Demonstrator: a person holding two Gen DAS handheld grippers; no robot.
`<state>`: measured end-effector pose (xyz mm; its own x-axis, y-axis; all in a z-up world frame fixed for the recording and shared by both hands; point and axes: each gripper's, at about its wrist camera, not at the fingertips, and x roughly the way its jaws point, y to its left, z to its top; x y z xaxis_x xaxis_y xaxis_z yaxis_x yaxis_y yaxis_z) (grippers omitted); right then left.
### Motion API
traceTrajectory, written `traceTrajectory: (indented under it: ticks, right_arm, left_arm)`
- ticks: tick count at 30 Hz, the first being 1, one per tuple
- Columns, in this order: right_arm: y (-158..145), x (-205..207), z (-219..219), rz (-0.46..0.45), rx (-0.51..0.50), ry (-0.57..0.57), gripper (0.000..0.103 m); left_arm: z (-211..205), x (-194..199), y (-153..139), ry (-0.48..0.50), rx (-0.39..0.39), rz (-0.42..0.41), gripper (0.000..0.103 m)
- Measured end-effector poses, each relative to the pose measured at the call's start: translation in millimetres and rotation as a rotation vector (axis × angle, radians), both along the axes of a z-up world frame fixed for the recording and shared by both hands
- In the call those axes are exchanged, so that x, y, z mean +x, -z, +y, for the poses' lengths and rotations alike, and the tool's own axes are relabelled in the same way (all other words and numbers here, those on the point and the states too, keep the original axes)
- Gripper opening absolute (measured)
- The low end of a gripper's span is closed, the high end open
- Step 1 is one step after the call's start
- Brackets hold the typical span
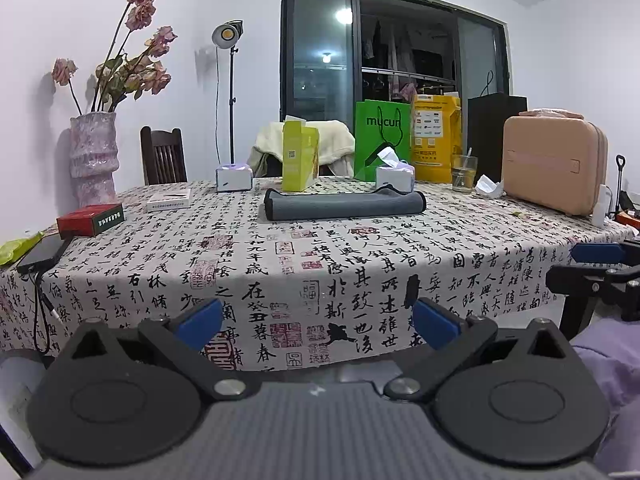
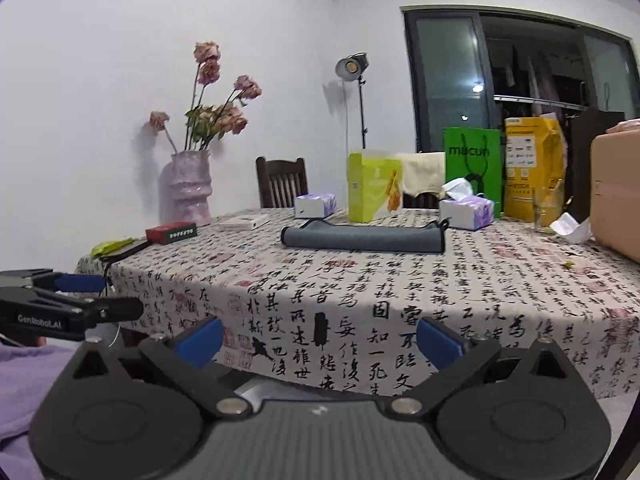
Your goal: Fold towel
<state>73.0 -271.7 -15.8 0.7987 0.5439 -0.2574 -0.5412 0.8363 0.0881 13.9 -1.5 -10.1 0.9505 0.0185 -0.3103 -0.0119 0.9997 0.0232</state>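
A grey towel point(image 1: 344, 203) lies folded into a long narrow strip on the far middle of the table; it also shows in the right wrist view point(image 2: 362, 237). My left gripper point(image 1: 318, 322) is open and empty, held low in front of the table's near edge, far from the towel. My right gripper point(image 2: 320, 338) is open and empty too, held at the same height beside it. The right gripper shows at the right edge of the left wrist view point(image 1: 600, 264). The left gripper shows at the left edge of the right wrist view point(image 2: 72, 296).
The table has a calligraphy-print cloth point(image 1: 320, 264). Behind the towel stand a yellow-green box point(image 1: 300, 154), tissue packs point(image 1: 394, 178), a green bag point(image 1: 382, 138) and a glass point(image 1: 464, 174). A pink case point(image 1: 554, 164) sits right. A vase point(image 1: 94, 156), red box point(image 1: 90, 220) and phone point(image 1: 42, 256) sit left.
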Motion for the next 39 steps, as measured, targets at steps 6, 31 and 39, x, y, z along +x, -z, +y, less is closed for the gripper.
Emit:
traceTrajectory:
  ticks: [6,31,39]
  right_arm:
    - [3.4,0.2,-5.3,0.030,0.021,-0.001,0.103]
    - [1.9,-3.5,2.4,-0.011,0.000,0.001,0.103]
    - [3.1,-4.6,3.2,-0.014,-0.006,0.005,0.103]
  left_arm:
    - [-0.4,-0.3,-0.4,-0.004,0.004,-0.008,0.103]
    - [0.1,-0.9,0.4,-0.006,0.008,-0.010,0.103]
    - [-0.2,-1.7,-0.4,-0.006,0.013,-0.013,0.103]
